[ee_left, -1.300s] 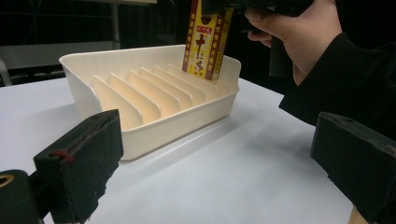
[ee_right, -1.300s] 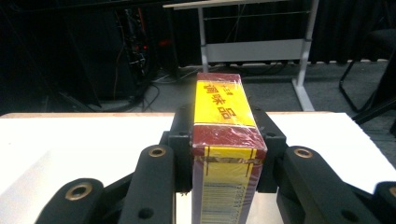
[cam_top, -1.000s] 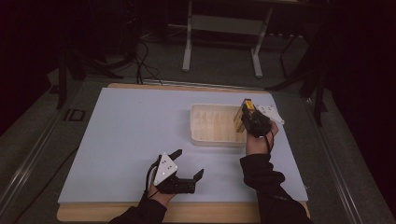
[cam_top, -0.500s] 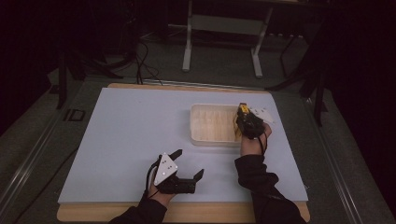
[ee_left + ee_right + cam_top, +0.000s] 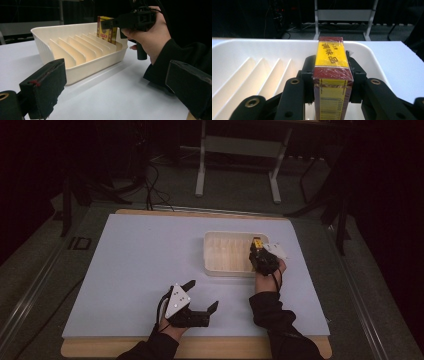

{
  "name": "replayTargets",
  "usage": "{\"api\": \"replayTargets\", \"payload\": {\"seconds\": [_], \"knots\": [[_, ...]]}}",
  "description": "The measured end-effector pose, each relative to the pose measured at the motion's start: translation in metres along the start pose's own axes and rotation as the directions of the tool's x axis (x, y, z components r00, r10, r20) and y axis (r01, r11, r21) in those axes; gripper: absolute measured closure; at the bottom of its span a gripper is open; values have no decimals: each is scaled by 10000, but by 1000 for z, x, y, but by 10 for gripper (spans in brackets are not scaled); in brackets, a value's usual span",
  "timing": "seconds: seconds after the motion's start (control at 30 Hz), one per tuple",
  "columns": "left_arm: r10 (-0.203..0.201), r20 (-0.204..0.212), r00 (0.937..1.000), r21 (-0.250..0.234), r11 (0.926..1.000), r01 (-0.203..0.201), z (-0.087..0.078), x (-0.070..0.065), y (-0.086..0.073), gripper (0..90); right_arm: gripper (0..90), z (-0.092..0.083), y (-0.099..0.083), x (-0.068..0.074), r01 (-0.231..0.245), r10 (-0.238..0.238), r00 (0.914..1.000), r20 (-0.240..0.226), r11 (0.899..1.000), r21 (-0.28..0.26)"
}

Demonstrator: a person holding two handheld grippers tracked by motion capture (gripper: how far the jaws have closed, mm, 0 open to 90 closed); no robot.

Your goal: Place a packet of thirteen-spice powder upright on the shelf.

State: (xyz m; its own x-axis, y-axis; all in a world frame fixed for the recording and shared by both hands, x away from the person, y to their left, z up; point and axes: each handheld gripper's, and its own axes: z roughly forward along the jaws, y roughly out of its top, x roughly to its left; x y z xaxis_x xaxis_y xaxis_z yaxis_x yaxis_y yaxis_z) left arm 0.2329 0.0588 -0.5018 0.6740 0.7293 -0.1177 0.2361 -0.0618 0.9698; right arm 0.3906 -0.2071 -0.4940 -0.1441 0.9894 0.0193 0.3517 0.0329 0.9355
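While the left gripper point(image 5: 200, 301) rests with jaws apart, the right gripper point(image 5: 333, 75) clamps the box point(image 5: 332, 67) upright in the tray point(image 5: 262, 50).

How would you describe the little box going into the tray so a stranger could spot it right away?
On the white table sits a cream tray with slanted dividers. At its end slot, the right gripper clamps an upright box. It is the one colourful thing there: dark red, with a yellow panel and a barcode.
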Motion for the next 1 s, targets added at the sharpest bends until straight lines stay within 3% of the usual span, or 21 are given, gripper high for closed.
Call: {"api": "replayTargets", "payload": {"seconds": [0.17, 0.33, 0.37, 0.53, 0.7, 0.83, 1.0], "knots": [[-5, 26, 10000, -16, 10000, 5, 0, 0, 0, 44, 653, -4, -5, 1, 118, -118, 9999, -49, 9999, -80], [-8, 21, 10000, 2, 10000, 8, 1, 0, 0, 44, 611, -5, -5, -1, -56, 57, 9996, -278, 10000, 57], [-8, 18, 10000, 8, 10000, 8, 1, 0, 0, 44, 550, -5, -2, -3, -40, 56, 9978, -666, 9997, 245], [-22, 3, 10000, 27, 10000, 22, 1, 0, 0, 44, 511, -12, 9, -10, 67, -44, 9946, -1035, 9997, 218], [0, 69, 10000, 64, 10000, 0, 2, 0, -1, 44, 442, -21, 22, -18, -17, 108, 9849, -1729, 9986, 526], [14, 57, 10000, 108, 9999, -15, 3, 0, -1, 44, 310, -29, 28, -23, 7, 99, 9756, -2191, 9988, 482], [1, 69, 10000, 126, 9999, -2, 3, 1, -1, 44, 208, -44, 35, -28, 210, -122, 9549, -2966, 9994, 266]]}}
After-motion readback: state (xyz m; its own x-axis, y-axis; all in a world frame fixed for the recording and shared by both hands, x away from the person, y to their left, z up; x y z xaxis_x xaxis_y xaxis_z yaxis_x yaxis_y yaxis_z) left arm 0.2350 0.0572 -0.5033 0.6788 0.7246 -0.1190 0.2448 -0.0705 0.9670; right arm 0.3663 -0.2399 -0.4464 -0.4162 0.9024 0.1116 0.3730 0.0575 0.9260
